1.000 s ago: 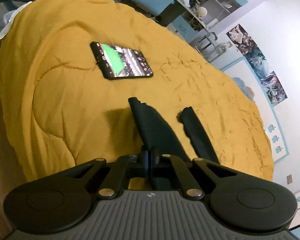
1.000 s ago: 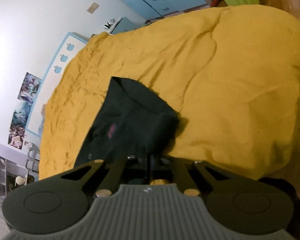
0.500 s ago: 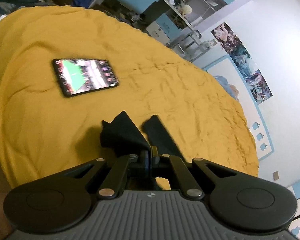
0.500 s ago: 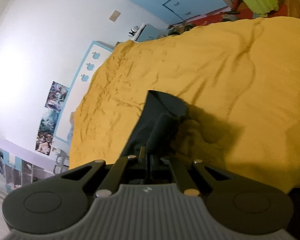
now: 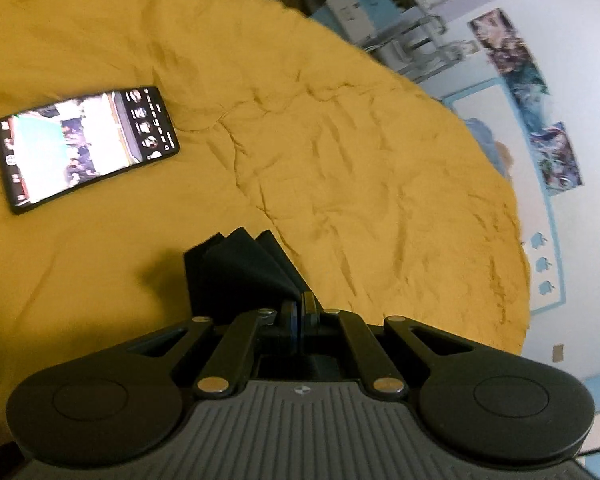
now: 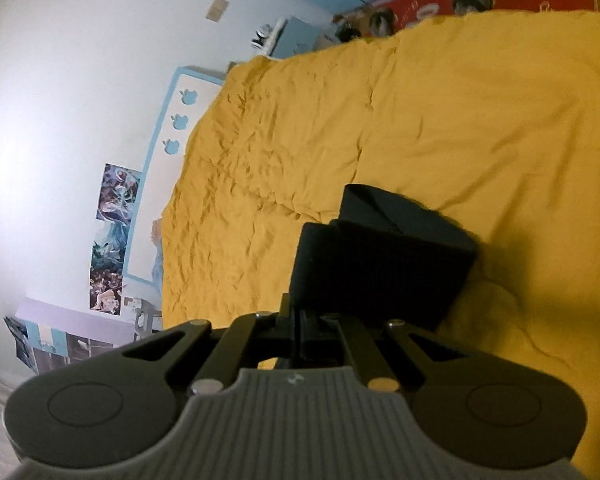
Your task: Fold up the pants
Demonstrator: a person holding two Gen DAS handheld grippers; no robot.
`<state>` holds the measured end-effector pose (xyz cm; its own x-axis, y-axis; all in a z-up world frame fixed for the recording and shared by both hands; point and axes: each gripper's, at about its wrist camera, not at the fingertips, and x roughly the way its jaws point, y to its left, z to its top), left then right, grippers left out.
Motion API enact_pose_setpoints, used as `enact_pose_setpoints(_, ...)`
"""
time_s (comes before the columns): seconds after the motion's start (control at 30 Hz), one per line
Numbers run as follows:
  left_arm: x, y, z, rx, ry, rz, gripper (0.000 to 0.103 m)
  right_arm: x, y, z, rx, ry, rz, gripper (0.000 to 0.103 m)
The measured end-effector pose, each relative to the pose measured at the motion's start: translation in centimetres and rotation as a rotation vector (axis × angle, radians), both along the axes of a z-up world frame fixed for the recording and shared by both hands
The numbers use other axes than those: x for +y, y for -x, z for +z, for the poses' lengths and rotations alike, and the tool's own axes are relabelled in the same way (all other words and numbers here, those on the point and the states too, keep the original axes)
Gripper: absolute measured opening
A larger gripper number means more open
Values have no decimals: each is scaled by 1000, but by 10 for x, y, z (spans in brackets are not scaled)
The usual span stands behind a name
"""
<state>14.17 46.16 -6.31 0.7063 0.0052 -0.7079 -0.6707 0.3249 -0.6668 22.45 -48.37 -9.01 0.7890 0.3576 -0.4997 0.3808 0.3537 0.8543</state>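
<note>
You have the pants (image 5: 236,272) pinched in both tools at once. The left tool (image 5: 299,312) has its fingers drawn together on a bunched dark edge, and the right tool (image 6: 300,316) is clamped the same way on what looks like the waistband end. In both views the cloth rises straight off the fingertips and fans away from you over the yellow bedspread (image 5: 340,160), so the garment lies dead ahead of each tool, hanging between them rather than spread flat. Neither tool is nearer: each is already on the fabric. I can't tell from these views how the long axis of the pants runs.

Count: one pair of pants, two tools, one bedspread, and one phone (image 5: 86,146) with its screen lit, lying far left of the left tool, well apart from the cloth. Mind it when you lay the fold down.
</note>
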Motion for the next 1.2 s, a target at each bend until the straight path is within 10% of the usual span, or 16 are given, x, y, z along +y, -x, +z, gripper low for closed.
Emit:
enact_pose_setpoints(0.5, 2, -116, -39, 162, 1, 14, 0, 9, -172, -40, 187, 89, 100, 0)
enact_pose_setpoints(0.97, 4, -167, -85, 280, -65, -2, 2, 15, -236, -100, 274, 113, 116, 4)
enact_pose_setpoints(1.2, 25, -145, -48, 253, -315, 43, 11, 12, -226, -72, 169, 323, 95, 17)
